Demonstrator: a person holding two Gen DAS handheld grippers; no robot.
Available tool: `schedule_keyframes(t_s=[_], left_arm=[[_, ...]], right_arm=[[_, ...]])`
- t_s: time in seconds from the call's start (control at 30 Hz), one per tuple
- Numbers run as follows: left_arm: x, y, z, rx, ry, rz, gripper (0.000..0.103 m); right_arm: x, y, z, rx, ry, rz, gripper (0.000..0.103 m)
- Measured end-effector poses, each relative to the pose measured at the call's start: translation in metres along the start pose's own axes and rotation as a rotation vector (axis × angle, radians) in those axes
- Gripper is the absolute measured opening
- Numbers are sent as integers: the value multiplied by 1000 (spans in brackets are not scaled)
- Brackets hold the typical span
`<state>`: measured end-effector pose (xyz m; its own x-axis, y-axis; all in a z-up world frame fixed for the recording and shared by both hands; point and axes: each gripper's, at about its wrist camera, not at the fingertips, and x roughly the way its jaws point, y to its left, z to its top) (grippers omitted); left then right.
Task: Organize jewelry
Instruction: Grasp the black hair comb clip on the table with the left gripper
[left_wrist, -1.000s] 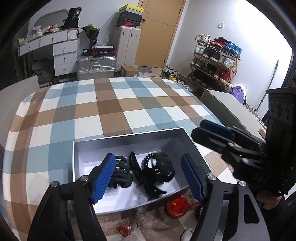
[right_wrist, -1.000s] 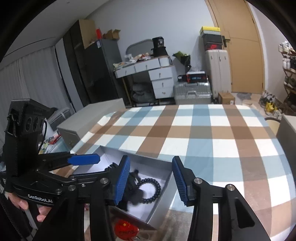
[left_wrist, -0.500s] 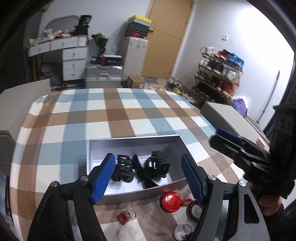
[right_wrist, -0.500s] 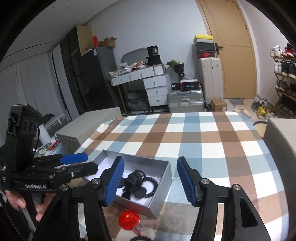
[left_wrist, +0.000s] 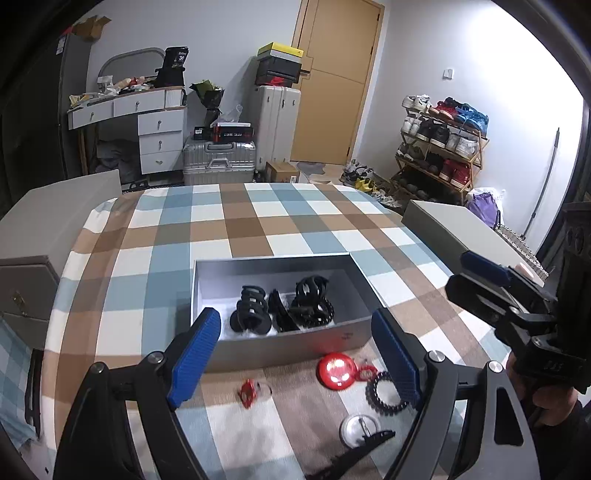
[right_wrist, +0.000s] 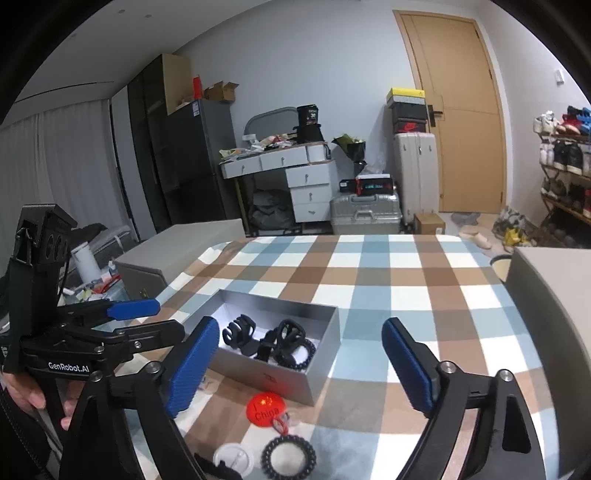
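Observation:
A silver box (left_wrist: 295, 341) on the checked tablecloth holds two black claw clips (left_wrist: 251, 312) (left_wrist: 310, 295) and a black bead bracelet (right_wrist: 295, 358). In front of it lie a red round badge (left_wrist: 337, 370), a black spiral hair tie (left_wrist: 384, 393), a small red charm (left_wrist: 248, 392), a white round badge (left_wrist: 360, 428) and a black hair clip (left_wrist: 351, 458). My left gripper (left_wrist: 295, 360) hovers over these loose pieces, jaws opening, nothing between them. My right gripper (right_wrist: 299, 369) hangs before the box's near wall (right_wrist: 325, 354), jaws opening wide and empty.
Grey chests flank the table, one at the left (left_wrist: 55, 221) and one at the right (left_wrist: 454, 229). Checked cloth (left_wrist: 240, 221) stretches behind the box. Each gripper shows in the other's view, hand-held at the side (right_wrist: 136, 317) (left_wrist: 498, 291).
Both grippers have pulled back and up from the box, so the loose pieces in front of it now show. The right jaws have spread much wider, the left slightly.

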<state>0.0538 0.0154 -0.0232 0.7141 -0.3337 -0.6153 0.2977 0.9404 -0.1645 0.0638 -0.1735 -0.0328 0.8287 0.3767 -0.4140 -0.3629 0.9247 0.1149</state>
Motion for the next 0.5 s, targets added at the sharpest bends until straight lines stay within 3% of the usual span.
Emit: schedule_keyframes(t_s=[0.2, 0.5], left_arm=[[-4, -3, -17, -5, 37, -10, 86], [10, -7, -59, -6, 207, -83, 87]], right_arm=[[-12, 3, -14, 10, 7, -23, 102], [-19, 3, -49, 33, 51, -39, 102]])
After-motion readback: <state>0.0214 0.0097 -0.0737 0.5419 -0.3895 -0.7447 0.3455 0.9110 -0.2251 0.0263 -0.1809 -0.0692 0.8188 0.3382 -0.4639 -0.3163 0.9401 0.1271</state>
